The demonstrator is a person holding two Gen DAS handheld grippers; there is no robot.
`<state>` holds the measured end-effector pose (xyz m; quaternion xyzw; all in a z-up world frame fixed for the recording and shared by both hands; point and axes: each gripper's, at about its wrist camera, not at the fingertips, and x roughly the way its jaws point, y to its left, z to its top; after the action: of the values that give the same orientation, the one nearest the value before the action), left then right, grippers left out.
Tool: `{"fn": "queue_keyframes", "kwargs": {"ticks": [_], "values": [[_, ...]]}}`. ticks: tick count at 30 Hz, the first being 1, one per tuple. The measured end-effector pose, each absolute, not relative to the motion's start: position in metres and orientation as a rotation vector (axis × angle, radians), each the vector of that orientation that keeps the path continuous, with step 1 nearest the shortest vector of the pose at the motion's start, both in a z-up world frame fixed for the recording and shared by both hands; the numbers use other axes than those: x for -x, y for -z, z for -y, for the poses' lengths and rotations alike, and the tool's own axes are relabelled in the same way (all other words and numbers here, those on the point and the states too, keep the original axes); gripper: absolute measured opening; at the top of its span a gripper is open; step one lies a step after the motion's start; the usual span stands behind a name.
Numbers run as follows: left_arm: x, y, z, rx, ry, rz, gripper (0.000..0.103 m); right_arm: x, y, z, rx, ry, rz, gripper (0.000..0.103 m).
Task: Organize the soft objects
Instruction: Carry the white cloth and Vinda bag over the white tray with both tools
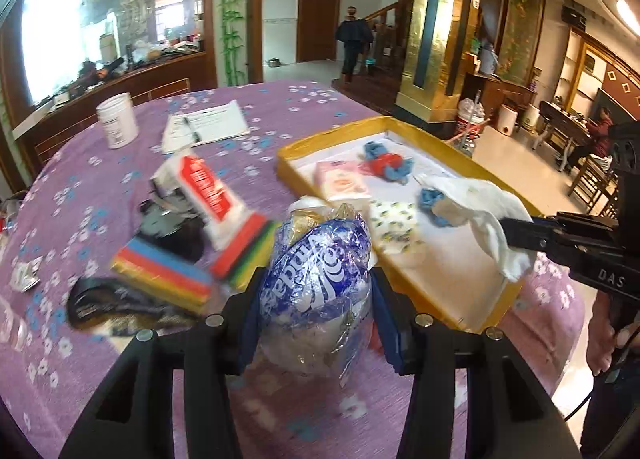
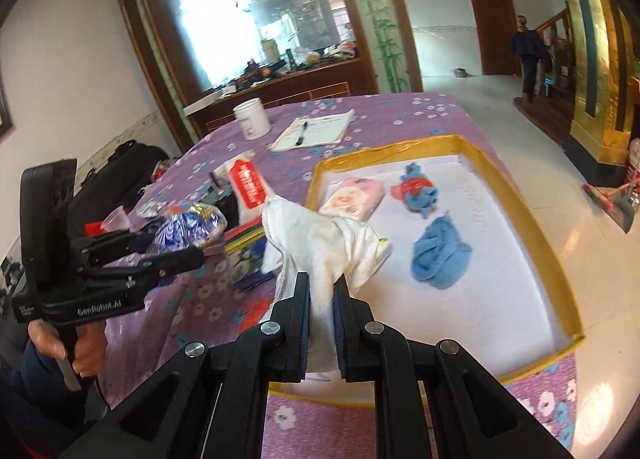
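My left gripper [image 1: 316,295] is shut on a crinkly blue-and-white plastic packet [image 1: 316,259], lifted above the purple tablecloth beside the yellow-rimmed tray [image 1: 492,301]. My right gripper [image 2: 322,291] is shut on a white cloth [image 2: 320,235], which hangs over the tray's near left corner. From the left wrist view the right gripper [image 1: 516,237] comes in from the right with the white cloth [image 1: 480,211]. Inside the tray [image 2: 520,195] lie a blue cloth [image 2: 440,255], a red-and-blue cloth bundle [image 2: 416,189] and a pink tissue pack [image 2: 354,195].
On the tablecloth [image 1: 80,187] sit a stack of coloured sponges [image 1: 168,271], a red-and-white tissue pack [image 1: 208,195], a black pouch [image 1: 104,301], a white jar [image 1: 118,121] and a notebook with a pen [image 1: 206,125]. A person [image 1: 354,43] walks far off by the stairs.
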<state>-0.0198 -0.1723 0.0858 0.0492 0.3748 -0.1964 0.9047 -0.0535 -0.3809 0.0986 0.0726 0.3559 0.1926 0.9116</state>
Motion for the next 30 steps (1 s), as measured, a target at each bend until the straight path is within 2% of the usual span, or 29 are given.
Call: {"fn": "queue_keyframes", "kwargs": {"ticks": [7,17,30], "values": [[-0.014,-0.087,0.220,-0.104,0.469,-0.810,0.048,0.015,-0.109,0.411,-0.164,-0.302,-0.737,0.012],[-0.076,-0.067,0.292,-0.108,0.510,-0.891,0.048,-0.078,-0.090,0.448,-0.202,-0.219,-0.857,0.012],[-0.107,-0.028,0.315,-0.089,0.504,-0.993,0.048,-0.125,-0.053,0.454,-0.219,-0.191,-0.966,0.012]]}}
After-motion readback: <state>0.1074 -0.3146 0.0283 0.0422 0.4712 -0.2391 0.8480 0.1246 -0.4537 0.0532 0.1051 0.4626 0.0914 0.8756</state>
